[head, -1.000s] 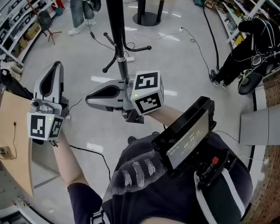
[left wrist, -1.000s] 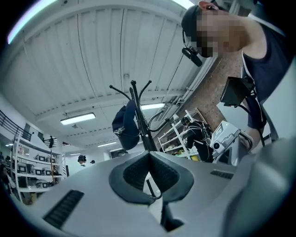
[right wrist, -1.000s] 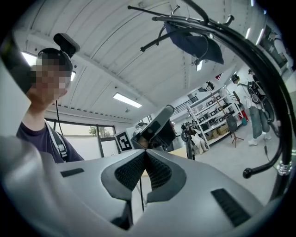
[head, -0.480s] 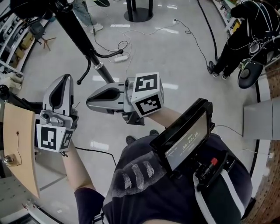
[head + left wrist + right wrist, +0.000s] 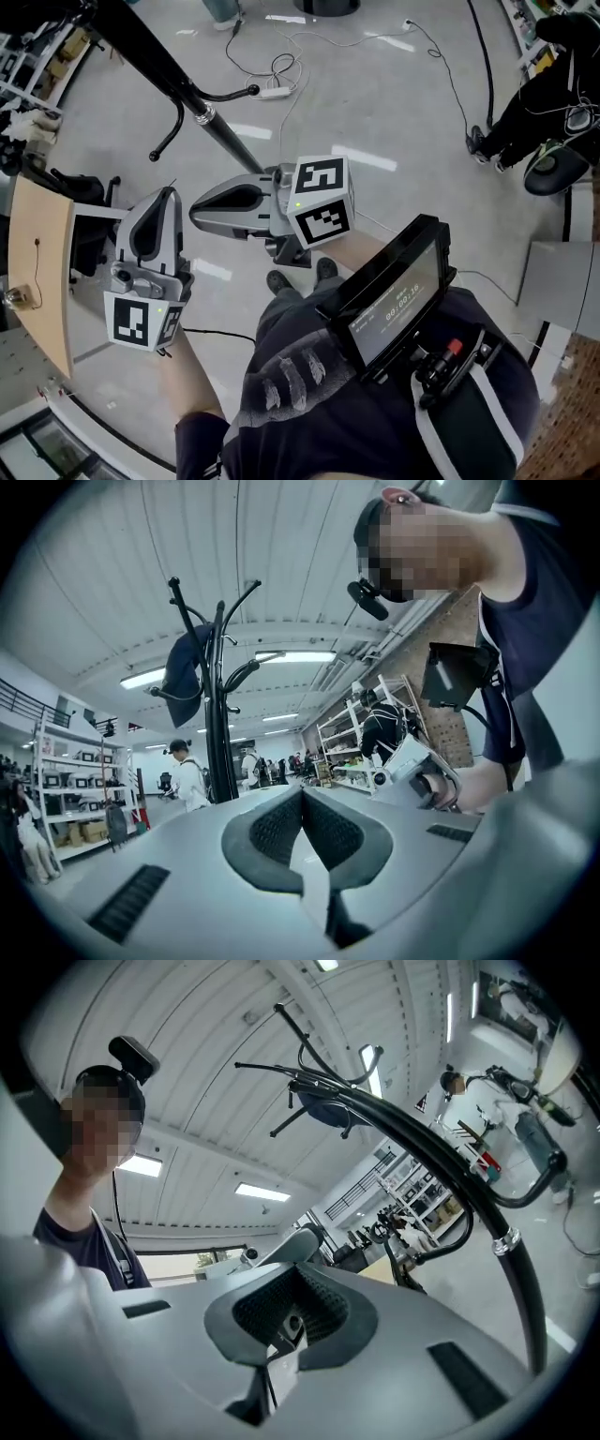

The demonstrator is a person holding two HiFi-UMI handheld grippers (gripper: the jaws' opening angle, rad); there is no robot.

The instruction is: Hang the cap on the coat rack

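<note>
The dark blue cap [image 5: 187, 675] hangs on an upper hook of the black coat rack [image 5: 220, 733], well beyond my left gripper [image 5: 302, 794]. That gripper's pads meet, with nothing between them. In the right gripper view the cap [image 5: 323, 1110] shows high on the leaning rack pole [image 5: 441, 1171]. My right gripper [image 5: 298, 1275] is shut and empty too. From the head view the left gripper [image 5: 169, 193] points away from me and the right gripper [image 5: 195, 214] points left. Both are below the rack pole [image 5: 169, 75] and apart from it. The cap is out of the head view.
A wooden table [image 5: 42, 272] stands at the left. Cables and a power strip [image 5: 272, 91] lie on the floor behind the rack. A person in black [image 5: 530, 84] is at the right. A screen device [image 5: 394, 300] rides on my chest. Shelves [image 5: 361, 742] line the room.
Both grippers have drawn back from the rack. The left one has sunk and shifted right in the head view. The rack pole now slants across the upper left. Both stay shut.
</note>
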